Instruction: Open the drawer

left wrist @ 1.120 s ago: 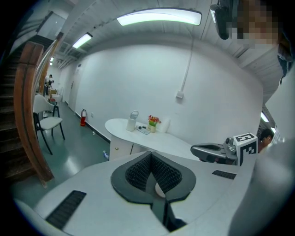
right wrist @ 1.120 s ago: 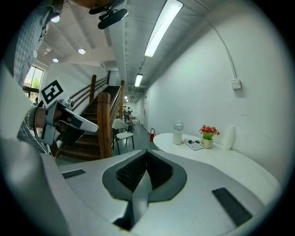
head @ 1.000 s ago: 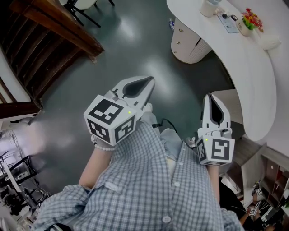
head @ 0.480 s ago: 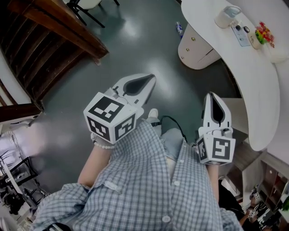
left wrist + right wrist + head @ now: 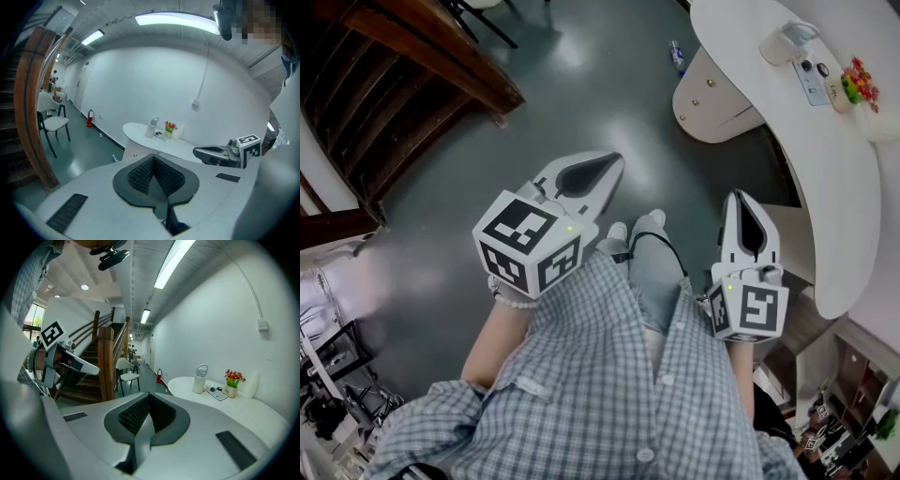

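The rounded white drawer unit [image 5: 712, 94] with small round knobs stands under the curved white desk [image 5: 825, 159] at the upper right of the head view, its drawers closed. My left gripper [image 5: 614, 162] and right gripper [image 5: 740, 198] are held out over the dark floor, well short of the unit, pointing toward it. Both are shut with nothing between the jaws. In the left gripper view the shut jaws [image 5: 153, 157] face the desk [image 5: 159, 143] and the drawer unit [image 5: 133, 151]. In the right gripper view the closed jaws [image 5: 149, 395] point past the desk [image 5: 220, 401].
On the desk stand a white kettle [image 5: 787, 42], a flower pot [image 5: 861, 82] and a small tray [image 5: 816, 70]. A wooden staircase [image 5: 412, 66] runs along the upper left, with a chair [image 5: 51, 124] beside it. A small bottle [image 5: 677, 56] lies on the floor near the unit.
The person has stepped forward: a foot now shows below the grippers, and the desk and drawer unit have shifted right in the head view. Both grippers stay shut.
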A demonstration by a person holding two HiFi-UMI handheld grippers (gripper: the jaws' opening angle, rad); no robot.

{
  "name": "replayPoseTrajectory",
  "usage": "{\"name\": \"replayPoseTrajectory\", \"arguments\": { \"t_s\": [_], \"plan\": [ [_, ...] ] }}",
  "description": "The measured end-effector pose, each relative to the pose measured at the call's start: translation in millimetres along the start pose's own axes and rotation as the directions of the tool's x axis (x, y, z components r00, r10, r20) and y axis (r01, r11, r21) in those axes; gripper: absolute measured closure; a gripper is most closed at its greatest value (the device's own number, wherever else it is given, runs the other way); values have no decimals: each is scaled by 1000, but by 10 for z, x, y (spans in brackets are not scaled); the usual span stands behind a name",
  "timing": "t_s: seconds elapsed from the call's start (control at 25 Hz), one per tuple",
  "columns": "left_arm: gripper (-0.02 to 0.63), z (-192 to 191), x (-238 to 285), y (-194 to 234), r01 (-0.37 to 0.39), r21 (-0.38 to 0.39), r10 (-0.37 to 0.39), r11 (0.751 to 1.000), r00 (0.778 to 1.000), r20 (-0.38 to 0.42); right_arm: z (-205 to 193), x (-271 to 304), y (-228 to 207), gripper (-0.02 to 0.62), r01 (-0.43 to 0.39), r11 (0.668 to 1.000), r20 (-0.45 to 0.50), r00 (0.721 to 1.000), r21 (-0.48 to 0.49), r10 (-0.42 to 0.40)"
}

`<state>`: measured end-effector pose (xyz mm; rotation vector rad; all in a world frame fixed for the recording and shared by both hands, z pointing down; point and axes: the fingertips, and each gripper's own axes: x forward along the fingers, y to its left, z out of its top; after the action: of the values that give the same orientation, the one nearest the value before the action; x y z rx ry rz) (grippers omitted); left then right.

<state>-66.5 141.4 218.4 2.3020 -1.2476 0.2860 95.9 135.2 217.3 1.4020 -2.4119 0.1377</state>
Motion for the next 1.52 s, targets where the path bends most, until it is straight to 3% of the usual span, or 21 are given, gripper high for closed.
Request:
{"name": "replayPoseTrajectory", "arguments": {
  "t_s": [0.44, 1.08, 1.52],
  "plan": [
    [600, 184, 321, 308, -44, -30, 44, 999, 999, 3, 133, 610, -102, 587, -88, 996, 12, 996, -18, 88],
    [600, 943, 1042, 889, -114, -32, 115, 993, 993, 33, 616, 1759, -553, 587, -196, 980, 15, 980, -44, 196],
    [600, 1171, 1711, 1034, -55, -29, 55, 998, 998, 6, 501, 2055, -1079, 587, -127, 992, -22, 992, -1, 127]
  ]
}}
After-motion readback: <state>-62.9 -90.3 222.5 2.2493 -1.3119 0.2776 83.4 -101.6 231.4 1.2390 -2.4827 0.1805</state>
